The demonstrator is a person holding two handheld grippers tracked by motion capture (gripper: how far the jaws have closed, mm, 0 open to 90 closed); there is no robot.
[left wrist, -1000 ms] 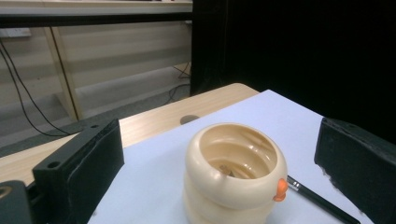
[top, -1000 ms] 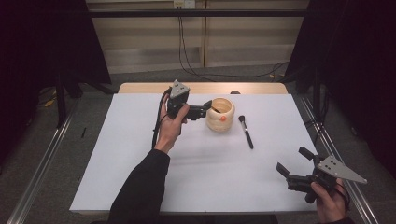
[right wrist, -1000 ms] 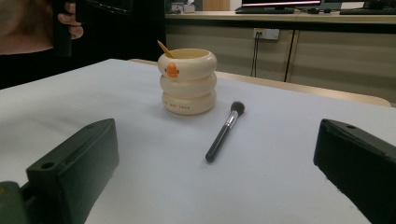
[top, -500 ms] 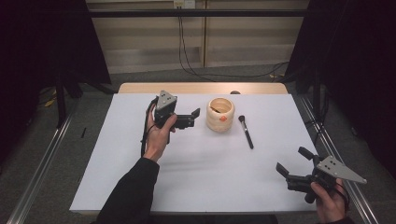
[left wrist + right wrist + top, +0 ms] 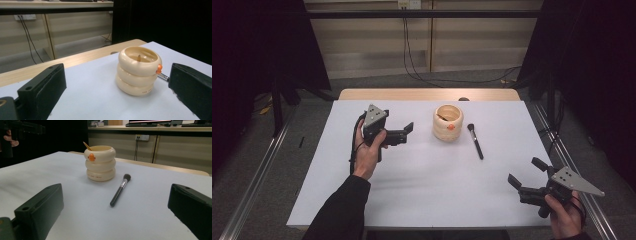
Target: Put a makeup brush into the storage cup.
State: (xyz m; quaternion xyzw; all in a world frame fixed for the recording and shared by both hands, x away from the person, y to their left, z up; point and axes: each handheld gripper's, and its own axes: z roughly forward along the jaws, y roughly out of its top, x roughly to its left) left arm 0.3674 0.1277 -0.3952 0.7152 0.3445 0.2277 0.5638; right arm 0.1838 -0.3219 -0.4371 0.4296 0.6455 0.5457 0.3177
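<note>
Cream holder (image 5: 448, 122) stands near the far middle of the white bench (image 5: 422, 200), with the left hand-held gripper (image 5: 406, 133) just to its left.

A thin stick leans inside the holder. The left hand-held gripper's jaws are wide apart and empty, pointing at the holder without touching it. A black makeup brush (image 5: 475, 140) lies just right of the holder. The right hand-held gripper (image 5: 526, 173), also wide and empty, hangs over the bench's near right corner, well apart.
</note>
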